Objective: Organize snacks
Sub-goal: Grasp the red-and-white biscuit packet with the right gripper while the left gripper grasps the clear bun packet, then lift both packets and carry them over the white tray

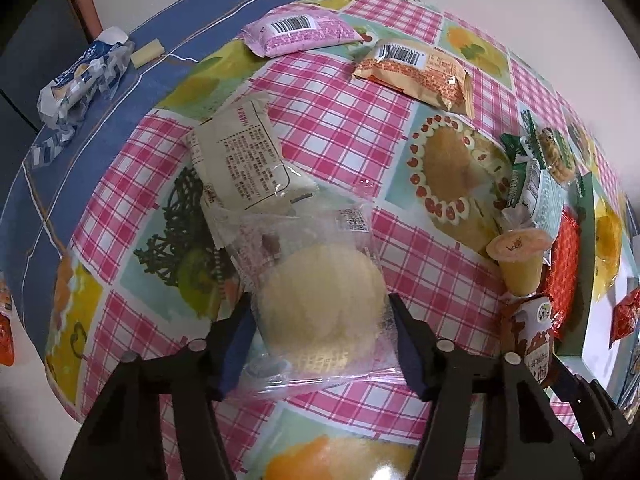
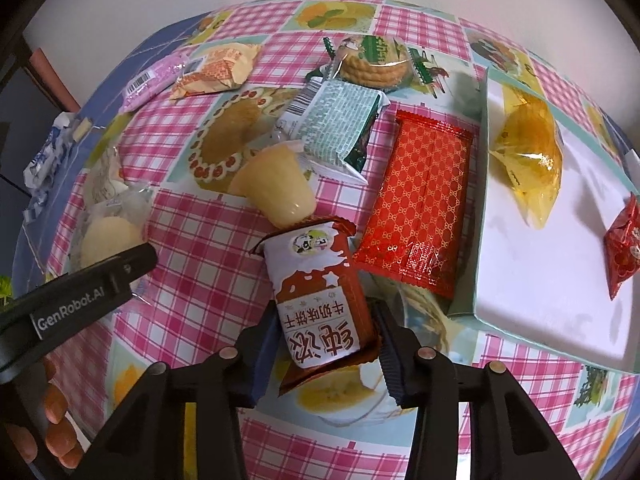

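My left gripper (image 1: 320, 316) is closed around a pale round bun in clear wrap (image 1: 320, 300), its fingers touching both sides of the wrap on the checked tablecloth. My right gripper (image 2: 328, 332) is shut on a brown-and-white biscuit packet (image 2: 320, 292), which also shows in the left wrist view (image 1: 532, 336). A yellow jelly cup (image 2: 276, 188) lies on its side just beyond the packet. A white tray with a teal rim (image 2: 532, 280) sits at the right and holds a yellow candy bag (image 2: 528, 144) and a small red packet (image 2: 624, 248).
On the table lie a red foil packet (image 2: 420, 208), a green-patterned packet (image 2: 340, 128), a cookie pack (image 2: 372, 60), an orange packet (image 1: 420, 72), a pink packet (image 1: 300, 32), a cream packet (image 1: 240, 160) and a blue-white wrapper (image 1: 80, 80) at the far left.
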